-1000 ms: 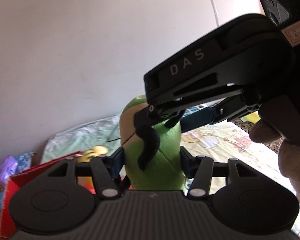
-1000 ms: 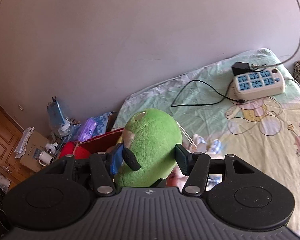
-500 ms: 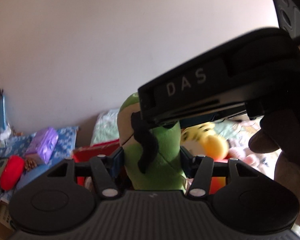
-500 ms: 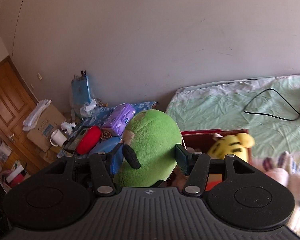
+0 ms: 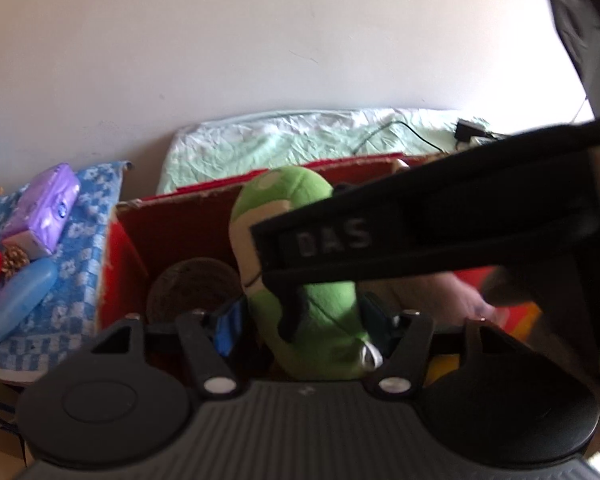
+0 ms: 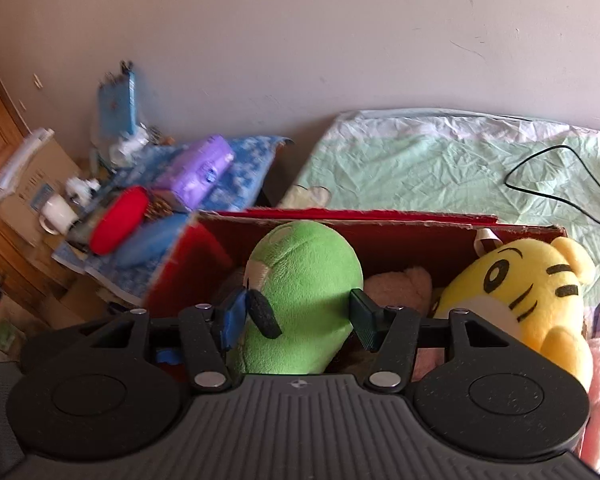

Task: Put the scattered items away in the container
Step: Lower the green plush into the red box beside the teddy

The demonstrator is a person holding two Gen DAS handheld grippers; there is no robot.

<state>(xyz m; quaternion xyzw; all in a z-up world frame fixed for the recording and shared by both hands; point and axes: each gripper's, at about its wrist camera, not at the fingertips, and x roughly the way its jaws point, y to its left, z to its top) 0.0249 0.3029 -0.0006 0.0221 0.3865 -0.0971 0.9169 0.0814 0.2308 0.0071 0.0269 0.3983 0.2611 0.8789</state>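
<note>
Both tools carry one green plush, presumably because it is bulky. The right tool clamps it at mid-body. The left tool is opening, its pads coming off the plush between them. The plush hangs inside the red box, beside a yellow toy. A second ago it was over the bed; now it is in the box, release beginning.

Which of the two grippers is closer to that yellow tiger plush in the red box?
Right. The right gripper, clamped on the green plush, sits just beside the yellow tiger plush. The left gripper, jaws opening around the same green plush, shows no tiger in its view.
</note>
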